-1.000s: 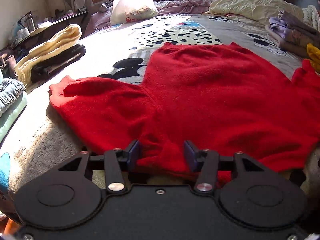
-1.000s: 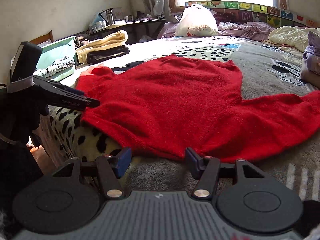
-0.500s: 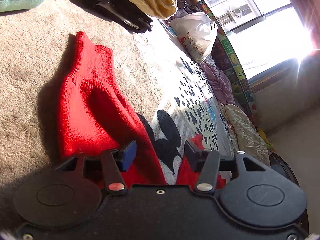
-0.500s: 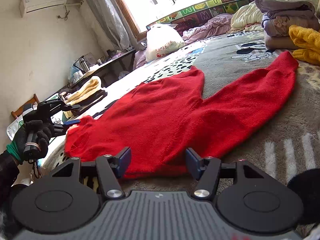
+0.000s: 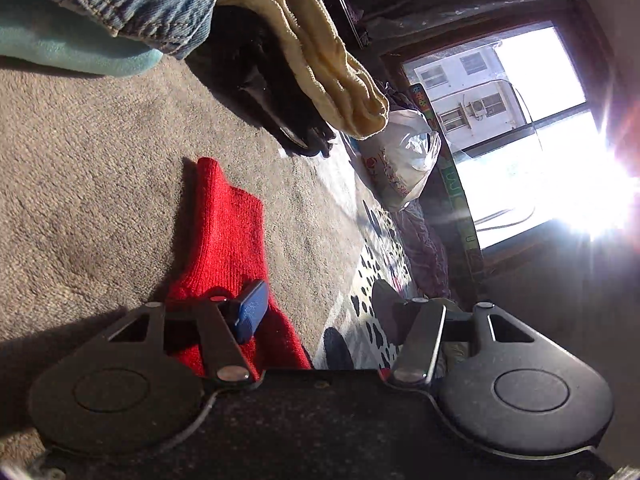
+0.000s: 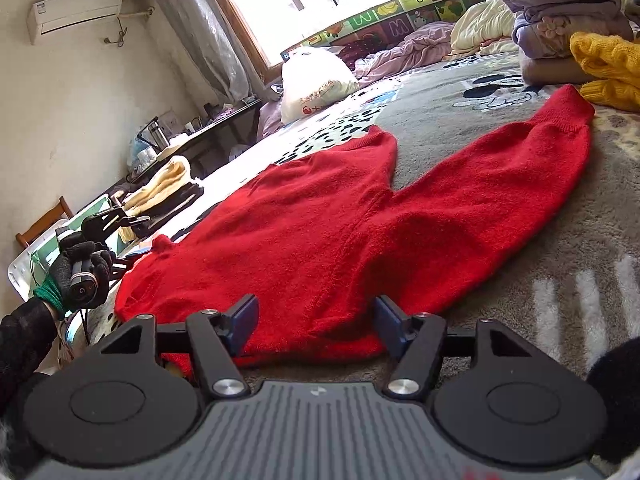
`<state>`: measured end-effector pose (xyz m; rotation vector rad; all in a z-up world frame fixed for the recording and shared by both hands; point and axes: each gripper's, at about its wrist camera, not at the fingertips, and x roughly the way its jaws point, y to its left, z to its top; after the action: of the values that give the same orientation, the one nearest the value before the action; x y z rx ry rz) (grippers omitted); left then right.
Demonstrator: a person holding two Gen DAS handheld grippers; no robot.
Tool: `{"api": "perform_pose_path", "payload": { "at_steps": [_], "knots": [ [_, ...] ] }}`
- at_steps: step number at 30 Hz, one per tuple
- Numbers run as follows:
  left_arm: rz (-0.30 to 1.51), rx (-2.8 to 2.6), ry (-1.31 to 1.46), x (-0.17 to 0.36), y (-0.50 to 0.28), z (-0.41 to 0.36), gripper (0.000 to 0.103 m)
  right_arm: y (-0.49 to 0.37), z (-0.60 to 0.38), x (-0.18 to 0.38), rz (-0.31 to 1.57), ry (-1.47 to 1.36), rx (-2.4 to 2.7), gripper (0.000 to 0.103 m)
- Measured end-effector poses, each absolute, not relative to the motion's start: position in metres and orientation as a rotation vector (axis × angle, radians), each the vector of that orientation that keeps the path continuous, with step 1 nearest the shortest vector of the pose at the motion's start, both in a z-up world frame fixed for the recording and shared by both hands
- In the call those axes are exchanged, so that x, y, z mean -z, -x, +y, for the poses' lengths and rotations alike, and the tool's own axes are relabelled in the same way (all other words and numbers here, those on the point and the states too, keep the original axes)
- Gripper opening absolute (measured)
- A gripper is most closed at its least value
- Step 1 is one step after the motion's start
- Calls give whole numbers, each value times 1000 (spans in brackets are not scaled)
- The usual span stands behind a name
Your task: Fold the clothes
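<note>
A red sweater (image 6: 320, 228) lies spread flat on the bed, both sleeves out to the sides. My right gripper (image 6: 316, 322) is open, its jaws either side of the sweater's near edge, low over it. The left wrist view is rolled sideways and shows the sweater's left sleeve (image 5: 228, 236) with its cuff pointing away. My left gripper (image 5: 320, 312) is open, one blue pad (image 5: 250, 316) over the sleeve, the other over the spotted blanket. The left gripper also shows in the right wrist view (image 6: 116, 224), held in a gloved hand by the left sleeve end.
Folded clothes sit beside the left sleeve: jeans (image 5: 132, 0), a teal item (image 5: 60, 48), a cream and black stack (image 5: 316, 72). A white plastic bag (image 6: 316, 82) lies at the bed's far end. A yellow knit (image 6: 604, 68) and a purple stack (image 6: 560, 32) lie beyond the right sleeve.
My left gripper moved from the sweater's near edge out to the left sleeve and rolled sideways. My right gripper swung right, toward the right sleeve side. Both stayed open.
</note>
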<state>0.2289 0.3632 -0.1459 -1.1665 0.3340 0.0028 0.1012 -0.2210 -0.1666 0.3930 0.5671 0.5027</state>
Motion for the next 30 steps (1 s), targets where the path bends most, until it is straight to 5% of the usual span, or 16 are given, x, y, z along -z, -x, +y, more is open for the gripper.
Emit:
{"api": "perform_pose_path", "payload": {
  "at_steps": [5,7,11,20,22,24,30],
  "knots": [
    [466,131,1111,150,-241,321,71,-95,-233,160,535,-431,-467,64],
    [536,43,1026,158,-245,309,51,-94,-243,159,520,-467,-424,64],
    [444,224,1037,128,-227,278,66,-94,-264,158,486,-543,-327,64],
    [569,483,671,106,-210,115,66,-104,-305,175,491,-718,-128,64],
    [569,495,461,104,-197,66,59,-108,-315,183,502,-786,-113,63],
    [559,497,293,104,-183,25,35,-109,-321,187,500,-834,-108,60],
    [564,589,193,129,-172,-41,32,-113,-326,190,497,-887,-121,60]
  ]
}}
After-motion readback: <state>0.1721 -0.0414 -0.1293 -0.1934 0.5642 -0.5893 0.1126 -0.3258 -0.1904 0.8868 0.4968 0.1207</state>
